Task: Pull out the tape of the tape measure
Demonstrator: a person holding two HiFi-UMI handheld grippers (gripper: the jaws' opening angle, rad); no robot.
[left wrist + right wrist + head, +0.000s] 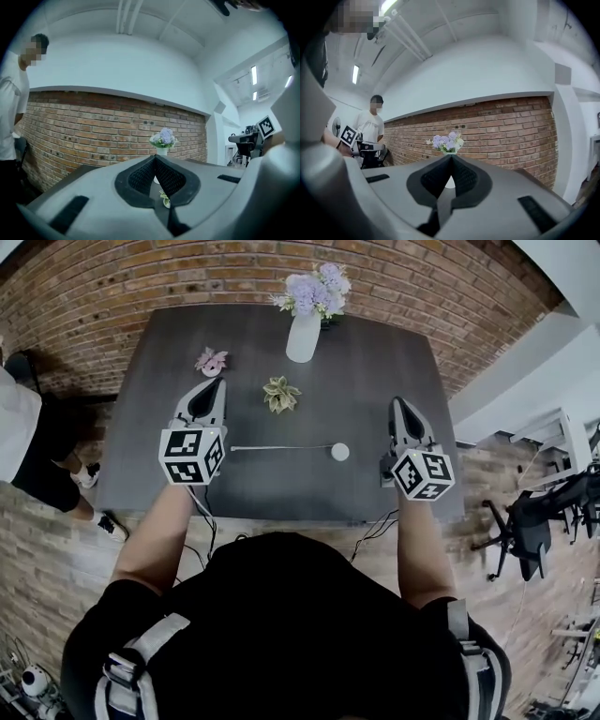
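The tape measure's round white case lies on the dark grey table. A thin white tape runs from it to the left, flat on the table. My left gripper hovers just beyond the tape's left end, shut, with nothing between its fingers. My right gripper is to the right of the case, also shut and empty. Neither touches the tape measure. In the left gripper view the closed tips point at the vase; in the right gripper view the gripper points the same way. The tape measure is hidden in both gripper views.
A white vase with purple flowers stands at the table's far edge. A small pink object and a little green plant sit near the left gripper. A person stands at the left; an office chair is on the right.
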